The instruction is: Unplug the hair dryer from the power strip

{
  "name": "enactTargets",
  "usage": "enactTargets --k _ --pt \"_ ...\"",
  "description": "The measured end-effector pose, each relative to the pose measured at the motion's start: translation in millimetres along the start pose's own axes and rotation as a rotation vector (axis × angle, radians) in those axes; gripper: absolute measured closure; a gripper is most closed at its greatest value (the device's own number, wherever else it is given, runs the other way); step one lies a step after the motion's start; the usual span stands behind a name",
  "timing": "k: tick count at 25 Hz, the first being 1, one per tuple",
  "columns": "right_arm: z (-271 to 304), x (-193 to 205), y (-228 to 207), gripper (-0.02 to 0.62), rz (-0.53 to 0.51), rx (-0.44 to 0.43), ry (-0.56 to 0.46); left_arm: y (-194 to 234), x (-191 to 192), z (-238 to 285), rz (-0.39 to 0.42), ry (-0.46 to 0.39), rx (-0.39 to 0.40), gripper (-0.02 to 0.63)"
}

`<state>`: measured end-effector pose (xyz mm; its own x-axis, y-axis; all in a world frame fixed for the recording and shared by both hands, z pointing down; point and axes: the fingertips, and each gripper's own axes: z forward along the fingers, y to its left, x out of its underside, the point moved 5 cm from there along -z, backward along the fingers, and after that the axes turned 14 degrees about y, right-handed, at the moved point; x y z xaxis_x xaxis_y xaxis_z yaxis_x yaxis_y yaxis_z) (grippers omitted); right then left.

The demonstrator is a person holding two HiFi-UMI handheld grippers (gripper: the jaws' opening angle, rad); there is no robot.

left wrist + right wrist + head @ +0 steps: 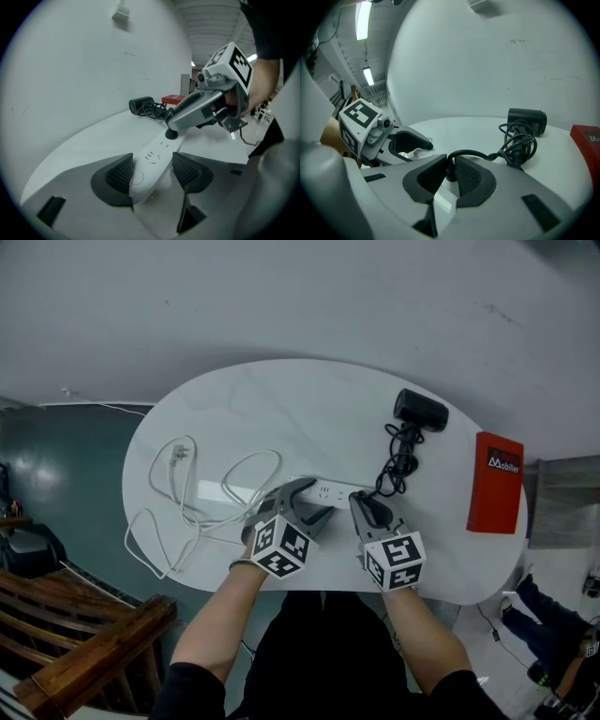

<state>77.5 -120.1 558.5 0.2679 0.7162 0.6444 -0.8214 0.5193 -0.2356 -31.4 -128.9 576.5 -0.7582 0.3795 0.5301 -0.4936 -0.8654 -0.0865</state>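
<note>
A white power strip [328,492] lies on the white oval table [234,409]. In the left gripper view my left gripper [152,171] straddles the strip's near end [151,159], with both pads against its sides. A black plug [450,175] stands in the strip's far end, and my right gripper [449,167] is shut on it. The left gripper view shows the same plug [172,134] under the right gripper's fingers [190,112]. Its black cord [401,463] runs in a loose bundle to the black hair dryer [420,410], which lies at the table's back right.
The strip's own white cable [187,502] loops over the table's left side and off the edge. A red box [495,482] lies at the right edge. A wooden bench [84,634] stands at lower left beside the table.
</note>
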Motion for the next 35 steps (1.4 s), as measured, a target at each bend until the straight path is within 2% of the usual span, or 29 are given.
enactTargets --k 2,6,8,14,21,25,35 --pt "1 -2 -1 0.529 0.008 0.001 0.0 -1 2 1 0.041 0.01 -0.017 0.341" --pt "-2 -5 -1 0.531 0.002 -0.005 -0.004 1 1 0 0.02 -0.002 -0.01 0.34" --pt "-2 -3 -1 0.531 0.003 -0.013 0.001 -1 1 0 0.037 0.005 -0.007 0.339" --pt "-3 0 -1 0.529 0.017 -0.03 0.011 -3 -4 6 0.24 0.115 -0.023 0.329" --pt "-5 4 -3 0.529 0.035 -0.043 0.017 -6 -13 13 0.311 0.164 0.037 0.295" --pt "-6 5 -3 0.529 0.036 -0.052 0.022 -9 -17 15 0.365 0.18 0.055 0.295" --pt "-7 5 -2 0.529 0.037 -0.072 0.03 -21 -23 32 0.487 0.254 0.156 0.288"
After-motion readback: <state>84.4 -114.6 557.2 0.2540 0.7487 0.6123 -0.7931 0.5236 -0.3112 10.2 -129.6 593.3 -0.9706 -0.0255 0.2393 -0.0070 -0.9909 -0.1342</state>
